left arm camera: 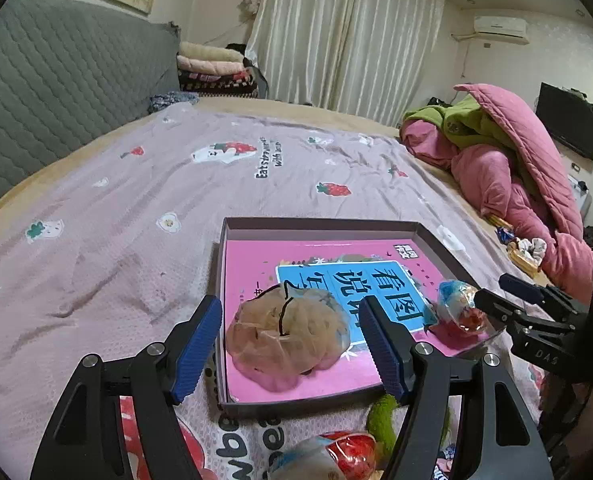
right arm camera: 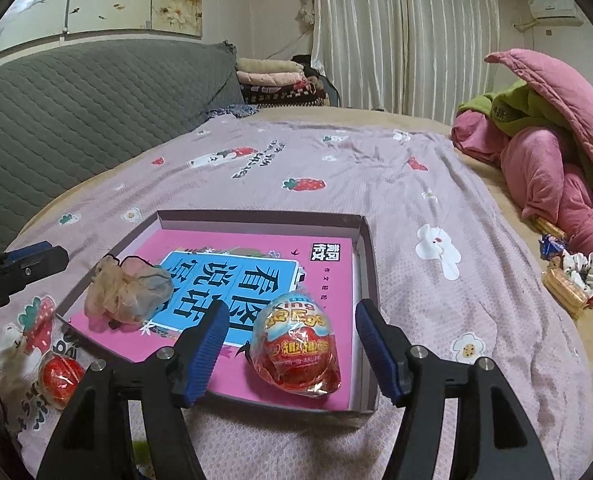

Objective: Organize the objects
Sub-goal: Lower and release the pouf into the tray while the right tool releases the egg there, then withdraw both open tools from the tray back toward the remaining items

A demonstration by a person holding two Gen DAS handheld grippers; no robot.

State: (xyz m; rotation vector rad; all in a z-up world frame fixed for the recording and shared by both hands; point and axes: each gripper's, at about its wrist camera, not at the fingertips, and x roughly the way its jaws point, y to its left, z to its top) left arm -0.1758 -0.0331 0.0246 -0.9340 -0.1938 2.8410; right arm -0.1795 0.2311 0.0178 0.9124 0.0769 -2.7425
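Note:
A shallow cardboard box [left arm camera: 320,224] [right arm camera: 256,214] lies on the bed with a pink book [left arm camera: 256,256] [right arm camera: 328,280] flat inside it. A peach mesh scrunchie [left arm camera: 288,336] [right arm camera: 124,288] rests on the book. My left gripper [left arm camera: 290,344] is open, one blue pad on each side of the scrunchie and neither pressing on it. A foil-wrapped toy egg [right arm camera: 296,348] [left arm camera: 456,308] lies on the book at the box's near right. My right gripper [right arm camera: 292,344] is open around the egg without touching it.
A second wrapped egg [left arm camera: 348,452] [right arm camera: 60,376] and a green fuzzy thing [left arm camera: 382,420] lie outside the box's near edge. A pink and green quilt pile [left arm camera: 516,184] fills the right side, with snacks and a floral scrunchie [right arm camera: 580,272] beside it. The grey headboard [left arm camera: 56,80] stands at the left.

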